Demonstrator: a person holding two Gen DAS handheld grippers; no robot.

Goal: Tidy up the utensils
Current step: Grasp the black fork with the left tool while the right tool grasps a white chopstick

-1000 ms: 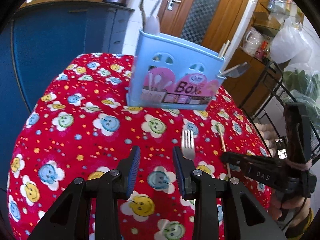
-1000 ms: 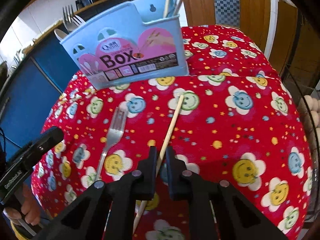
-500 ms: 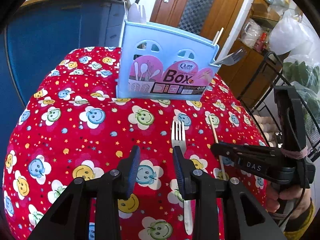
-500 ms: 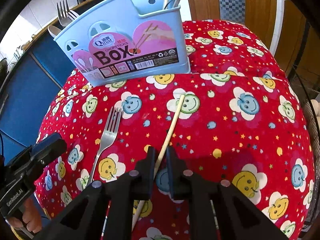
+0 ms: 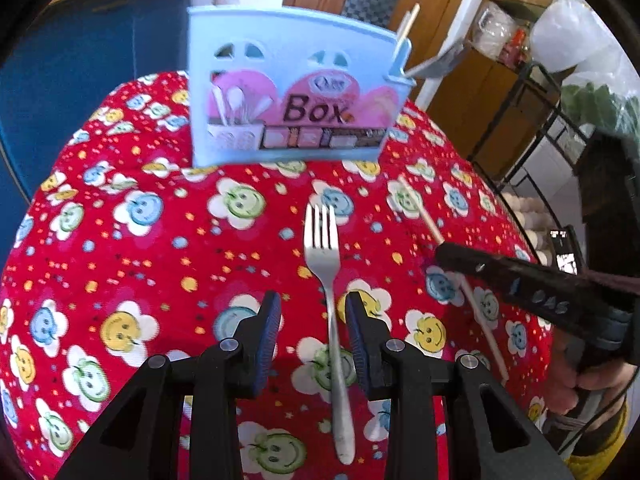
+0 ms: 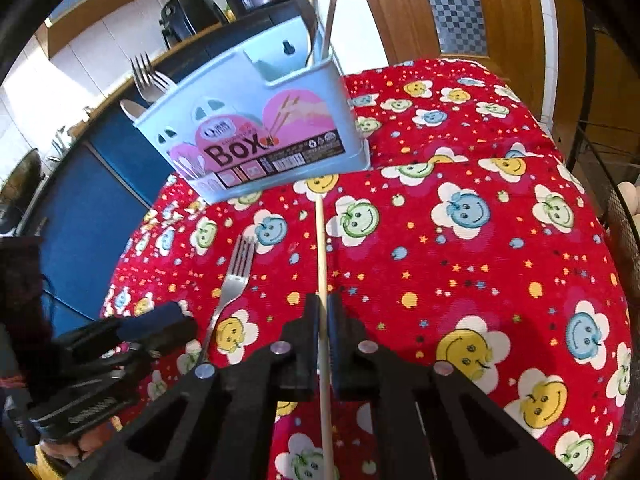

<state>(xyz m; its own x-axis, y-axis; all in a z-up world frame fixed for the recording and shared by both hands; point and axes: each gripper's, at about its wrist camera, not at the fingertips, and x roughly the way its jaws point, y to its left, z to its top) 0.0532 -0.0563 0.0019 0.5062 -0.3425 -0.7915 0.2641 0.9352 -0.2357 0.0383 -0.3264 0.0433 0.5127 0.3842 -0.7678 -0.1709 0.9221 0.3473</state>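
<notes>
A silver fork (image 5: 326,280) lies on the red smiley tablecloth (image 5: 132,264), its handle between the fingers of my open left gripper (image 5: 313,312). The fork also shows in the right wrist view (image 6: 236,276). My right gripper (image 6: 324,312) is shut on a wooden chopstick (image 6: 320,248), whose far end points at the light blue utensil box (image 6: 260,140). In the left wrist view the box (image 5: 296,92) stands at the back of the table and the chopstick (image 5: 424,216) runs under the right gripper (image 5: 444,252). The box holds forks, a spoon and chopsticks.
A blue cabinet (image 5: 80,60) stands behind and left of the table. A black wire rack (image 5: 532,148) with eggs stands at the right table edge. Wooden doors (image 6: 460,4) are behind. The left gripper (image 6: 176,320) shows at the lower left of the right wrist view.
My left gripper has shifted right, so the fork handle now lies between its fingers. My right gripper, still shut on the chopstick, has turned so the chopstick points straight at the box.
</notes>
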